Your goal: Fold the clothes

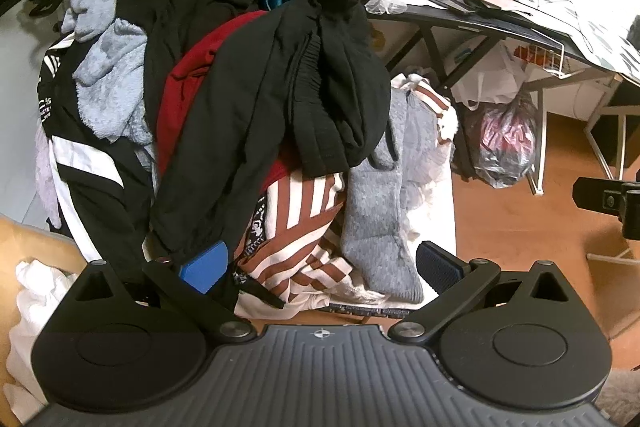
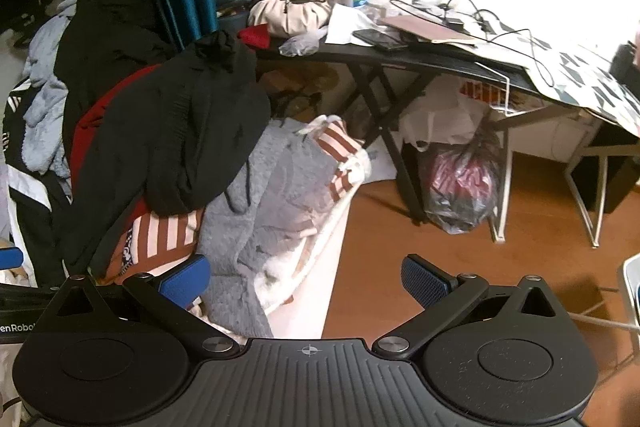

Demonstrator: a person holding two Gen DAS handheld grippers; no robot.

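The room had a brown wood floor and a black table piled with bottles, cords and papers. Beside the table sat a big heap of clothes. A black garment lay on top, over a red one, a striped top and a gray sweater. The left gripper pointed down at the heap with its jaws wide open, holding nothing. The right gripper was near the heap's edge, its jaws wide open and empty too.
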